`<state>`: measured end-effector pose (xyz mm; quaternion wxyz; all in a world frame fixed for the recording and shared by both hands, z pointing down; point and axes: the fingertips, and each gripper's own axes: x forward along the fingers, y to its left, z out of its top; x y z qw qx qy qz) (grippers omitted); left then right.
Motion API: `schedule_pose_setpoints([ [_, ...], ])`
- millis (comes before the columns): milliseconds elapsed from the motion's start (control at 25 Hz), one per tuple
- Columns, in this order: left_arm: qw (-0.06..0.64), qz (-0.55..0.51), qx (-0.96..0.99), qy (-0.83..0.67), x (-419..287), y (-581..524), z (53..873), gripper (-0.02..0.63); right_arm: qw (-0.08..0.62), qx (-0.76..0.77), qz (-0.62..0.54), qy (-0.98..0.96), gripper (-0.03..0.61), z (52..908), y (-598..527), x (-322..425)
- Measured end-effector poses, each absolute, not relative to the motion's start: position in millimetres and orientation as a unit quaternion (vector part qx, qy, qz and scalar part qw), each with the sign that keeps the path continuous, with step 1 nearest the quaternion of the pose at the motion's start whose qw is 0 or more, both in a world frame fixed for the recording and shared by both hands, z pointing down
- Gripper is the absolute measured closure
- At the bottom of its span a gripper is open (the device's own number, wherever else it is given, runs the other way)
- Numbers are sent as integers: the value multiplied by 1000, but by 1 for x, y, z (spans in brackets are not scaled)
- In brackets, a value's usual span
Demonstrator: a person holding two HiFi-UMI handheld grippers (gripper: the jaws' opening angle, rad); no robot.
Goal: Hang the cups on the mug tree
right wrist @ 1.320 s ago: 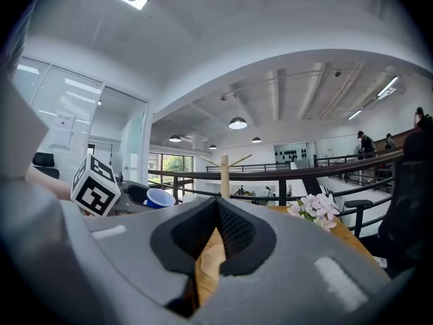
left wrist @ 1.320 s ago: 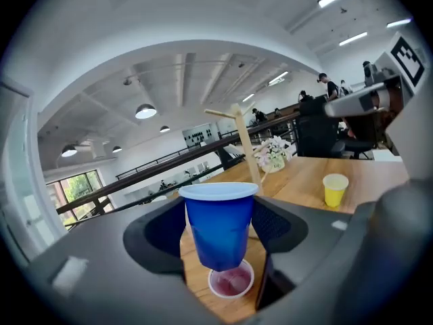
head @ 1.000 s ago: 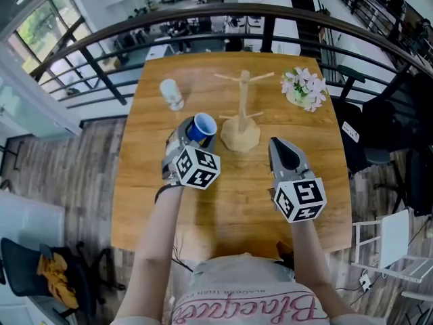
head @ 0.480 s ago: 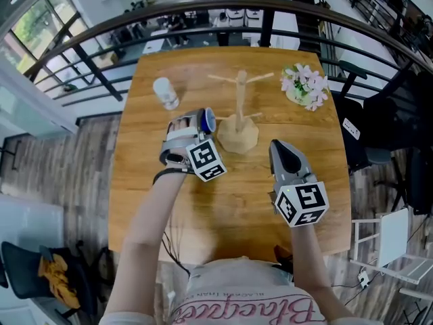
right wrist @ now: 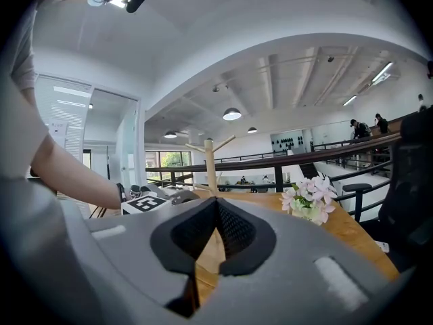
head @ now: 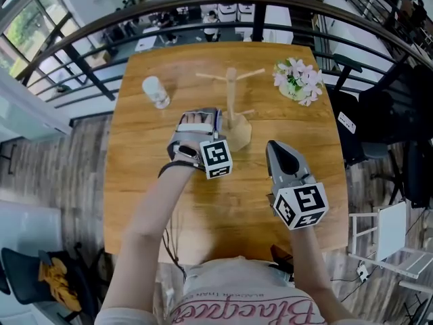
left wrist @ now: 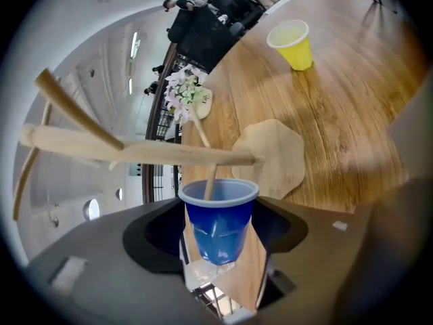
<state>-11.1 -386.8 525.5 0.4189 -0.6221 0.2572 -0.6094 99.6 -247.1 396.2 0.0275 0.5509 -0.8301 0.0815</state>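
Observation:
My left gripper [left wrist: 220, 234] is shut on a blue plastic cup [left wrist: 218, 223], which lies on its side with the mouth turned toward the wooden mug tree [left wrist: 142, 153]. A thin lower peg [left wrist: 206, 156] of the tree reaches into the cup's mouth. From the head view, the left gripper [head: 200, 118] sits right against the tree's stem [head: 231, 93], and the blue cup is hidden under it. A pale yellow cup [head: 155, 91] stands upright at the table's far left. My right gripper [head: 275, 146] hovers shut and empty to the right of the tree's base [head: 241, 135].
A small pot of pink and white flowers [head: 296, 80] stands at the far right of the wooden table [head: 155, 195]. A black railing [head: 101, 29] runs behind the table's far edge. The right gripper view shows the tree [right wrist: 211, 166] and flowers [right wrist: 308, 198] ahead.
My left gripper rolled over and moved down and toward the tree, tipping the blue cup's mouth from upward to sideways onto a peg. The right gripper kept still.

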Motion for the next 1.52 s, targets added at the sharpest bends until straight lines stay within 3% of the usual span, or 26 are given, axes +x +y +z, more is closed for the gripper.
schedule_pose_setpoints([
  [360, 501, -654, -543, 162, 3, -383, 549, 307, 31, 545, 77, -834, 575, 396, -247, 100],
  [520, 478, -656, -562, 161, 4, -381, 554, 295, 31, 546, 73, -834, 575, 393, -245, 102],
  [760, 452, -643, -590, 186, 6, -374, 543, 204, 29, 547, 69, -833, 577, 389, -243, 105],
  [1160, 432, -599, -626, 249, -9, -349, 492, 201, 16, 543, 53, -838, 577, 373, -234, 93],
  [1520, 364, -526, -689, 339, -39, -321, 459, 201, 15, 529, 30, -848, 575, 358, -217, 71],
])
